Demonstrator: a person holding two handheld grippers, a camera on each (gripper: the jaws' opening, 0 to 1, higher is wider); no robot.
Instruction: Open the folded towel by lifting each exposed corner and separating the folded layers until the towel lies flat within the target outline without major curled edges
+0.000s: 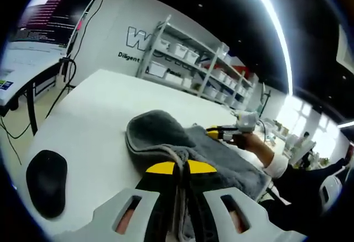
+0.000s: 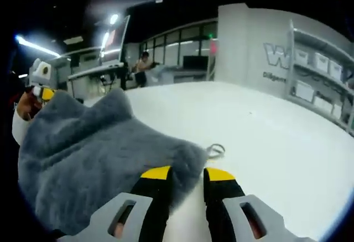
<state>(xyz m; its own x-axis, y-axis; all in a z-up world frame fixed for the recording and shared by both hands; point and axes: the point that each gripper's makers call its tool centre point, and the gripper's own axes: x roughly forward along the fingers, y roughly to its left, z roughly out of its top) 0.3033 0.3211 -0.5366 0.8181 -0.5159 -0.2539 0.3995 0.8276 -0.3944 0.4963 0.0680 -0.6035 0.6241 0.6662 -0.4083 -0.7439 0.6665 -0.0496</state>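
A: While both corners are held up, log item one — the grey plush towel (image 1: 221,153), bunched on the white table (image 1: 99,115), layers not yet separated.

B: Left gripper (image 1: 181,168): yellow-tipped jaws closed on a towel edge, cloth pinched between them. Right gripper (image 2: 186,174): jaws a little apart, the towel's near corner against the left jaw; I cannot tell whether it grips.

A: Step in hand?

B: Unfolding, early on, I judge. Next move calls for drawing the two held parts away from each other and laying the cloth flat; no target outline is visible.

A: Surroundings, relative to the towel?

B: Black oval mouse (image 1: 46,182) on the table, well apart — no obstacle. Grey hanging loop (image 2: 215,151) beside the near corner. White storage shelving (image 1: 193,59) beyond the table.
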